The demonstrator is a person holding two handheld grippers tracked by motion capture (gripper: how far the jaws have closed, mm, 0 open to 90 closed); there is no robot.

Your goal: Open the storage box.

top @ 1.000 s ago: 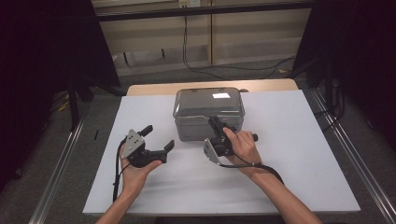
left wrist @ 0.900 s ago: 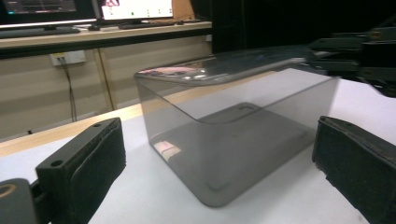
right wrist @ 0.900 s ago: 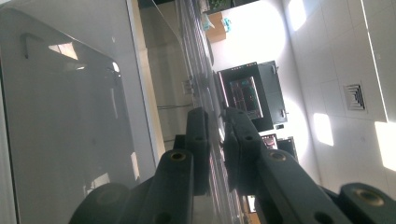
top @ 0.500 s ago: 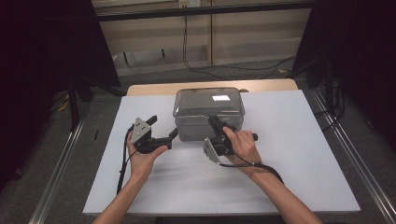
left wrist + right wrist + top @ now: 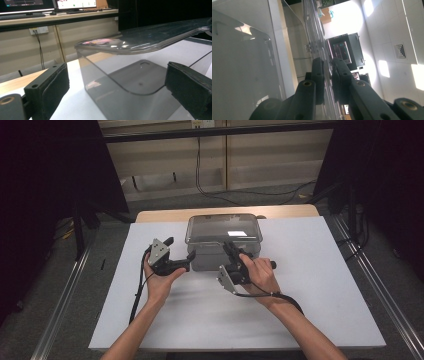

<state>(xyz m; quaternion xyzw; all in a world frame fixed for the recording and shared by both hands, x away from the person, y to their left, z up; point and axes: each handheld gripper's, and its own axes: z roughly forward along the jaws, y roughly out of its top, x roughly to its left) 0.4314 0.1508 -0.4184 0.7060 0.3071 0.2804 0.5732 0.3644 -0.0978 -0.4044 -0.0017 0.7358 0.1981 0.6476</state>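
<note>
Since 1 s ago: L gripper (image 5: 179,254) has moved in from the open sheet toward the box's L side; R gripper (image 5: 231,251) has stayed put at the lid's front edge.

Clear plastic box (image 5: 223,251) w/ clear lid (image 5: 223,228) sits at the far-middle of the white sheet (image 5: 320,285) covering the table, its back near the sheet's far edge. Wooden tabletop (image 5: 290,211) shows as a strip beyond that edge.

L gripper: jaws spread wide, tips just beside the box's front-L corner; whether they touch it can't be told. In the left gripper view that corner (image 5: 110,82) stands between the two pads (image 5: 53,92), and the lid rim (image 5: 140,47) overhangs above them, looking raised over the wall.

R gripper: jaws pressed nearly together, pinching the lid's front rim; in the right gripper view the thin clear edge (image 5: 327,82) runs between the fingers (image 5: 318,75).

Room: wide bare sheet to L, R and near side of the box; both forearms enter from the near edge. Metal rails (image 5: 70,295) flank the table on both sides.

Surroundings: pale panel wall w/ cables (image 5: 200,170) behind, dark curtains either side, grey floor.

Hard to read: box contents unclear through glare on the lid; R gripper's tips partly hidden by the hand (image 5: 257,272).
</note>
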